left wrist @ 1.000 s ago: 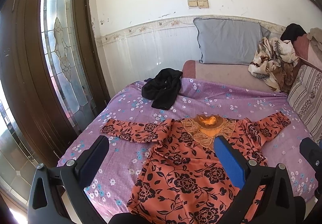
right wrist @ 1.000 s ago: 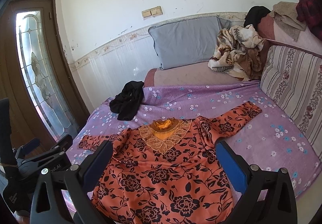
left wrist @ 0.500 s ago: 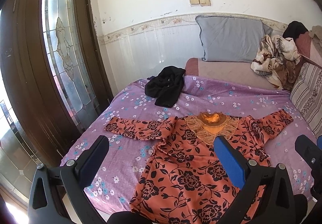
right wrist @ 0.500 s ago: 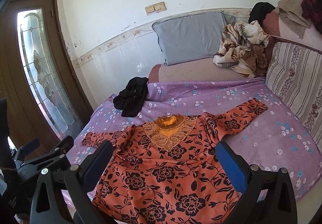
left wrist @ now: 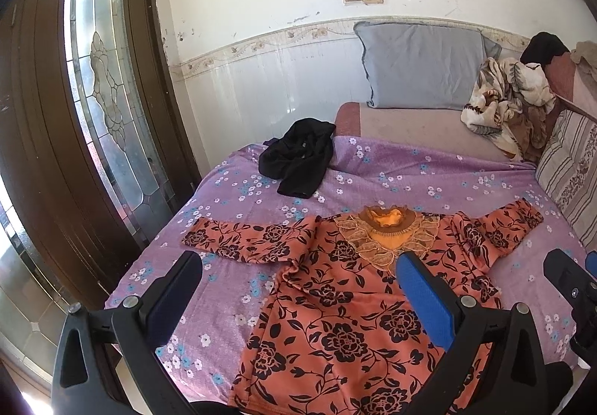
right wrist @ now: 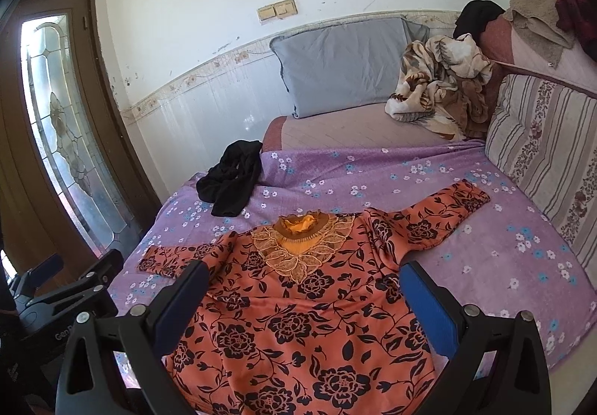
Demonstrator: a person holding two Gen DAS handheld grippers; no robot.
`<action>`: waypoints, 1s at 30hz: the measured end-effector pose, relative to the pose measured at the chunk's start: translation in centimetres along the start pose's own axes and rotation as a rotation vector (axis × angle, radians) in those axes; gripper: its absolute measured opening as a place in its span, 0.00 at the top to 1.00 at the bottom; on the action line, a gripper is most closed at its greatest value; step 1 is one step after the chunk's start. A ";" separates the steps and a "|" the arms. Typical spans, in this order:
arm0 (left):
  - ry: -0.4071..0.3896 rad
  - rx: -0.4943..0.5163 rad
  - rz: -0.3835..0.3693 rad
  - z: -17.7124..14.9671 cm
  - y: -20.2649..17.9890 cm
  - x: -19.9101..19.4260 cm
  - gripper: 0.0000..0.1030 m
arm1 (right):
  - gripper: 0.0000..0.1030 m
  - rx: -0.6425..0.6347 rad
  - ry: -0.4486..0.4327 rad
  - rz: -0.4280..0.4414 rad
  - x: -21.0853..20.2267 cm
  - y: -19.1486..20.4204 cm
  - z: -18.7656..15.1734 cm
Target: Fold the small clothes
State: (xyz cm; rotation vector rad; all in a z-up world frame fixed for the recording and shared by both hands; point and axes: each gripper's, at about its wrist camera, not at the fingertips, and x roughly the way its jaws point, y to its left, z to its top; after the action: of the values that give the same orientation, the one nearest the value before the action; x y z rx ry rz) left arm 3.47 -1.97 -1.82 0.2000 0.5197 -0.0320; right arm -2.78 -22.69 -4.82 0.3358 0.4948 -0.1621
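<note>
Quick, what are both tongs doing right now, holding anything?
Left tongs: open, empty, above the blouse.
Right tongs: open, empty, above the same blouse.

You see a thin, smooth cloth blouse (right wrist: 298,321) on a matt, slightly fuzzy bedspread (right wrist: 485,251), beside a glossy wooden door (left wrist: 56,154).

An orange top (left wrist: 347,307) with black roses and a gold lace collar lies on a purple sheet (left wrist: 429,169) dotted with white and blue flowers, near a black garment (left wrist: 298,161) and grey pillow (left wrist: 421,64).
</note>
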 end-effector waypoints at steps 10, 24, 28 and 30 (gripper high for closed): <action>0.186 -0.025 -0.135 -1.1 -2.1 14.6 0.00 | 0.00 0.127 0.069 0.031 11.2 -7.0 1.7; 0.550 -0.252 -0.155 -8.5 -6.2 34.4 0.00 | 0.34 0.889 0.086 -0.115 30.6 -39.7 2.1; 0.553 -0.125 -0.103 -9.3 -9.2 34.4 0.00 | 0.33 0.901 0.115 -0.131 33.8 -41.9 1.8; 0.547 -0.151 -0.087 -9.6 -9.5 34.1 0.00 | 0.33 0.834 0.112 -0.160 34.5 -41.7 3.3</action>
State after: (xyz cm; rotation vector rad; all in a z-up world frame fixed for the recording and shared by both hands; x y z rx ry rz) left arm 27.58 -8.64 -28.64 0.0347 1.0718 -0.0220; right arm 19.00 -65.18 -30.47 1.1254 0.5479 -0.5099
